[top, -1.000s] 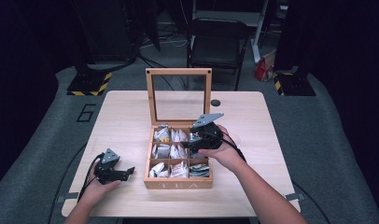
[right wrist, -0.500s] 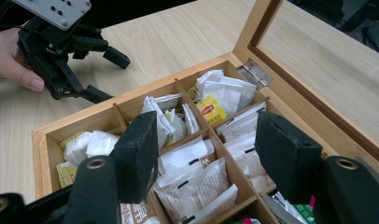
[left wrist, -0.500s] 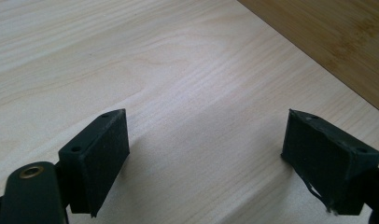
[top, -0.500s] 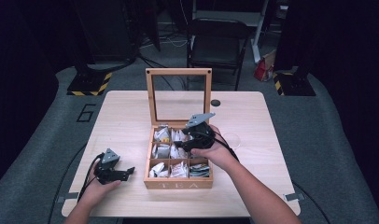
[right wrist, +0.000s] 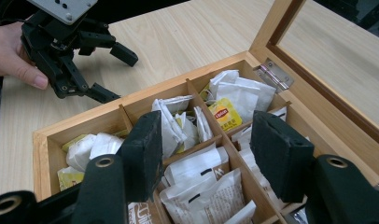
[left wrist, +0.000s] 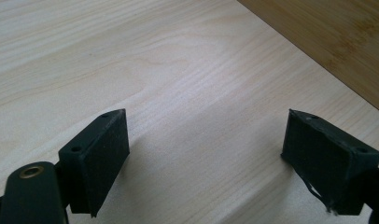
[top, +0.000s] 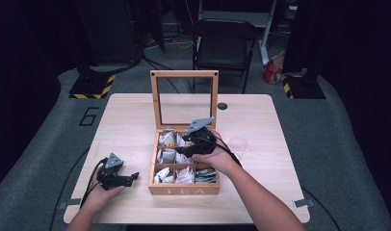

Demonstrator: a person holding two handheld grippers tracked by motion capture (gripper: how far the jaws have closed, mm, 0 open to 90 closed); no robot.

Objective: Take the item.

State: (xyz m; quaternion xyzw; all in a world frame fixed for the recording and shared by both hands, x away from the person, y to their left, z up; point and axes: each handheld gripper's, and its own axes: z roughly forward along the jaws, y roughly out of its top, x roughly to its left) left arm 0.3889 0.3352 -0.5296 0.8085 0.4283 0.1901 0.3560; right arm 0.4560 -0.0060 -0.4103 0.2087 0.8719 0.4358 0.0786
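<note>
A wooden tea box (top: 184, 191) stands mid-table with its glass lid (top: 184, 73) upright. Its compartments hold white tea bags (right wrist: 201, 170) and a yellow bag (right wrist: 225, 114). My right gripper (top: 186, 146) hovers low over the box's middle compartments, angled down. In the right gripper view this gripper (right wrist: 206, 140) has its jaws apart above the bags. They have just been closing, and no pad presses on a bag. My left gripper (top: 132, 177) rests on the table left of the box, open. Only bare wood lies between its jaws (left wrist: 206, 149).
A clear plastic cup (top: 238, 144) stands just right of the box, beside my right wrist. A small black disc (top: 222, 106) lies on the table behind the lid. A black chair (top: 222, 48) stands beyond the far edge. The left gripper (right wrist: 114, 73) is seen past the box's corner.
My right gripper has shifted left and a little lower over the box, from its right side toward the middle compartments. The left gripper has stayed put.
</note>
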